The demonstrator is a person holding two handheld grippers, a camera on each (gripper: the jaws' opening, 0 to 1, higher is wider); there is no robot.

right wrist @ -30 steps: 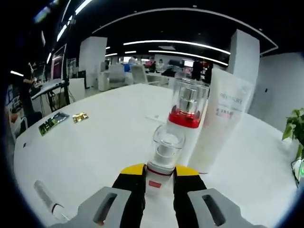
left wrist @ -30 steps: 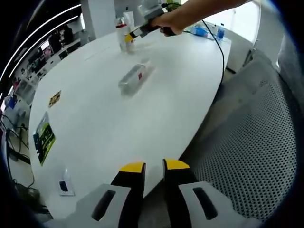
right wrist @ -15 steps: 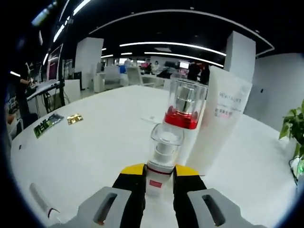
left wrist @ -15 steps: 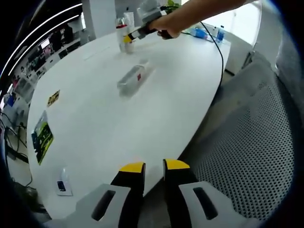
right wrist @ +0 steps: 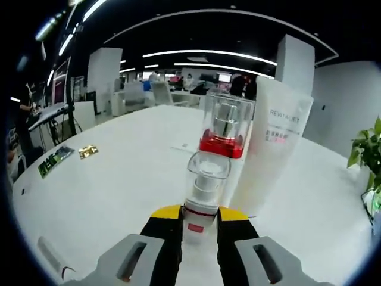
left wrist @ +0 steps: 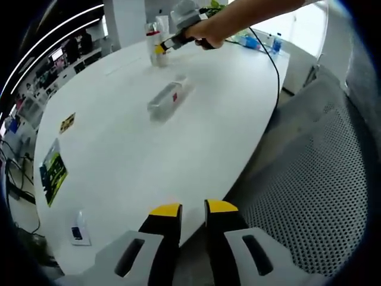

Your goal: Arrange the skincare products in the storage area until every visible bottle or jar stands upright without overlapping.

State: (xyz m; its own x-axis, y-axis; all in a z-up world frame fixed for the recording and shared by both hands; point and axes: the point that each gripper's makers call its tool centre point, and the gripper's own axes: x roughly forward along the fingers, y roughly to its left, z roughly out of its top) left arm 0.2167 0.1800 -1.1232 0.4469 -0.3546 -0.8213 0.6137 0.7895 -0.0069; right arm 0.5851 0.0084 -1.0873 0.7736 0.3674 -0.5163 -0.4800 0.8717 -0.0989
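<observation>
Bottle [right wrist: 205, 190], small with a clear cap, stands upright on the white surface [right wrist: 107, 185], pinched at its lower body between the yellow-tipped jaws of the right hand-held gripper [right wrist: 199, 215]. Just behind that bottle stands a taller pump bottle [right wrist: 223, 140] with a red band and a clear cap, and beside the pump bottle, on its right in the right gripper view, a white tube [right wrist: 271, 149] stands on end; whether these two touch the small bottle cannot be told. Well to the left of the small bottle in that view lie a green card [right wrist: 55, 161] and a small gold card [right wrist: 88, 151].

In the left gripper view the same cluster [left wrist: 156, 37] shows at the far end of the surface [left wrist: 119, 149], with a person's hand [left wrist: 205, 31] holding the right hand-held gripper against it. Nearer than the cluster, a clear bottle with a red label [left wrist: 165, 100] lies on its side, apart from everything else. The left hand-held gripper [left wrist: 192, 210] hangs past the surface's near edge, over a grey mesh chair [left wrist: 309, 196], its jaws close together with a narrow gap and nothing between them. A green card [left wrist: 53, 173] and a yellow label [left wrist: 68, 123] lie left of the lying bottle.
</observation>
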